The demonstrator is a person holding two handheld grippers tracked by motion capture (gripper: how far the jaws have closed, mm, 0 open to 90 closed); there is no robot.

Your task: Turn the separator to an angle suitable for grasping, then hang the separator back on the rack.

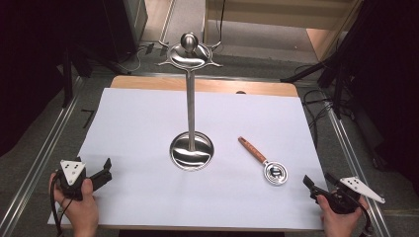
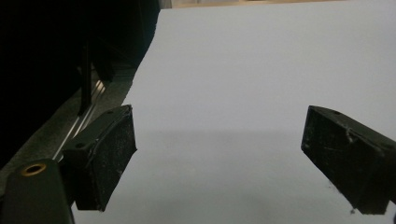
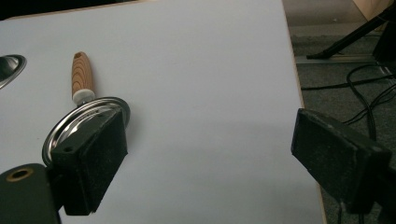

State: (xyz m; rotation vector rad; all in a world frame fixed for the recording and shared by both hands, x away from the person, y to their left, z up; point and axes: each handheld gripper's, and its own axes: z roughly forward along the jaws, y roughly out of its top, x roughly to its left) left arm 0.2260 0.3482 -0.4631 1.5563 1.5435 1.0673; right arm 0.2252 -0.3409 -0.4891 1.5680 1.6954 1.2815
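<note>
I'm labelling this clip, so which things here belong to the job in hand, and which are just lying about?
In the job:
- wooden-handled ladle, nearest the open right tongs
- steel utensil stand, probably where it hangs
- open left tongs, empty

Lying about:
- white table cover
- floor cables
- tripod legs

A small steel ladle [image 1: 269, 167] with a wooden handle lies flat on the table's near right. Its round bowl (shiny, facing up) points near-right, and the handle angles far-left.
</note>
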